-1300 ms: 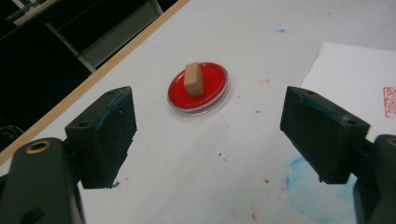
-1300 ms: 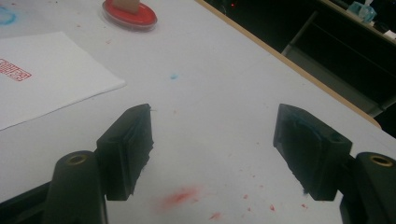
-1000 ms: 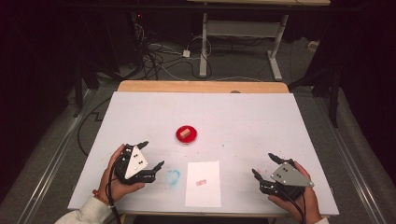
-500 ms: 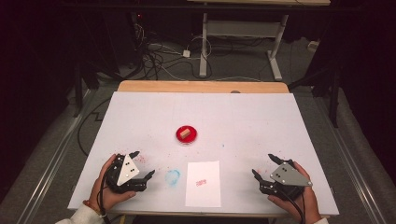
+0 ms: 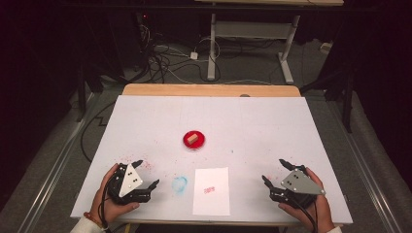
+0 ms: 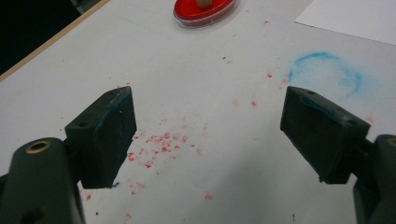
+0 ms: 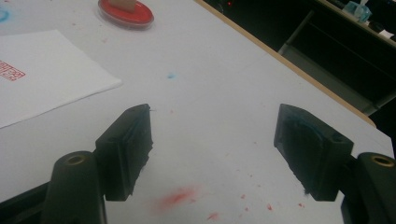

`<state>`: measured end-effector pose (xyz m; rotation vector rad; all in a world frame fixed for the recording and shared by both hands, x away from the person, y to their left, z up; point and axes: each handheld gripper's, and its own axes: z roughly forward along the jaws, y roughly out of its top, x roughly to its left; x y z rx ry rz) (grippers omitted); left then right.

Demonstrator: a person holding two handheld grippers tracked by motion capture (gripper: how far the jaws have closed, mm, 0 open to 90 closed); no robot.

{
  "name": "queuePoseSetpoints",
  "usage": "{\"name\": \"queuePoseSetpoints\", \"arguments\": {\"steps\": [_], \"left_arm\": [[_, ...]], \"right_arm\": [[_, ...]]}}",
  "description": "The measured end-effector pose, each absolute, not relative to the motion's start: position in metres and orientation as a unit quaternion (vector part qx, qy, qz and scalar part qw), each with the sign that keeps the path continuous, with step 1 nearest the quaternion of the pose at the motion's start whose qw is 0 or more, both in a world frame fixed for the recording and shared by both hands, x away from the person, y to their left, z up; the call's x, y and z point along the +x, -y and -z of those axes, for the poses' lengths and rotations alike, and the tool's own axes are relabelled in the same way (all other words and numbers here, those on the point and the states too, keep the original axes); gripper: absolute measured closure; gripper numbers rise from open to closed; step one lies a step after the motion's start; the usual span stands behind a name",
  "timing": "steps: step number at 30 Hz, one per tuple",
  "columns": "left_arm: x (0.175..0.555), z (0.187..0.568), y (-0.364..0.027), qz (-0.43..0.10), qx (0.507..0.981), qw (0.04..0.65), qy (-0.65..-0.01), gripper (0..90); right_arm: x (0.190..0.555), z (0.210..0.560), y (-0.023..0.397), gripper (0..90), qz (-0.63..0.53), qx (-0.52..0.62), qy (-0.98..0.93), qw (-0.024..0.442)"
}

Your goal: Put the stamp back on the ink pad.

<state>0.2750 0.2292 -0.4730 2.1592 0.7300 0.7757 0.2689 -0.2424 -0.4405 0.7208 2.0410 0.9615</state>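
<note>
— Where are your two tools right now?

— My left hand-held gripper [image 5: 145,174] rests low at the lower left of the high view, on the white table [image 5: 252,121]. Its jaws stand wide apart with nothing between them; in the left gripper view I look down past them at bare table speckled with small red ink spots [image 6: 161,144]. My right hand-held gripper [image 5: 274,172] sits at the lower right of the high view, its jaws likewise spread and empty, with a red smear [image 7: 175,198] on the table between them in the right gripper view.

— And what lies between them?

— A white rectangular sheet of paper [image 5: 212,191] lies flat at the bottom centre of the high view, carrying a small red stamped mark [image 5: 209,190] near its middle. Just to the left of the sheet there is a faint blue ring-shaped smudge [image 5: 179,184] on the table, close to my left tool's nearer jaw.

— Where is the stamp?

— A small tan wooden stamp block [image 5: 192,138] stands in a round shallow red ink dish [image 5: 194,143] near the middle of the table, above the sheet and well apart from both tools. The dish also appears at the top of both gripper views.
</note>
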Motion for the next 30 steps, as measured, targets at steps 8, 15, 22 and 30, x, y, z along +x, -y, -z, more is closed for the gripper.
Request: {"name": "queuePoseSetpoints", "arguments": {"steps": [8,15,22,30], "left_arm": [[0.275,0.474,-0.227,-0.301,0.840,0.357,-0.278,17.8],[0.275,0.474,-0.227,-0.305,0.840,0.352,-0.278,17.8],[0.278,0.474,-0.226,-0.302,0.841,0.353,-0.279,17.8],[0.285,0.477,-0.226,-0.295,0.842,0.350,-0.284,17.8]], "right_arm": [[0.270,0.442,0.240,28.1,-0.373,0.280,-0.801,0.375],[0.270,0.441,0.241,28.0,-0.376,0.280,-0.800,0.375],[0.270,0.441,0.240,28.0,-0.377,0.280,-0.800,0.375],[0.274,0.443,0.244,27.9,-0.378,0.287,-0.799,0.369]]}}
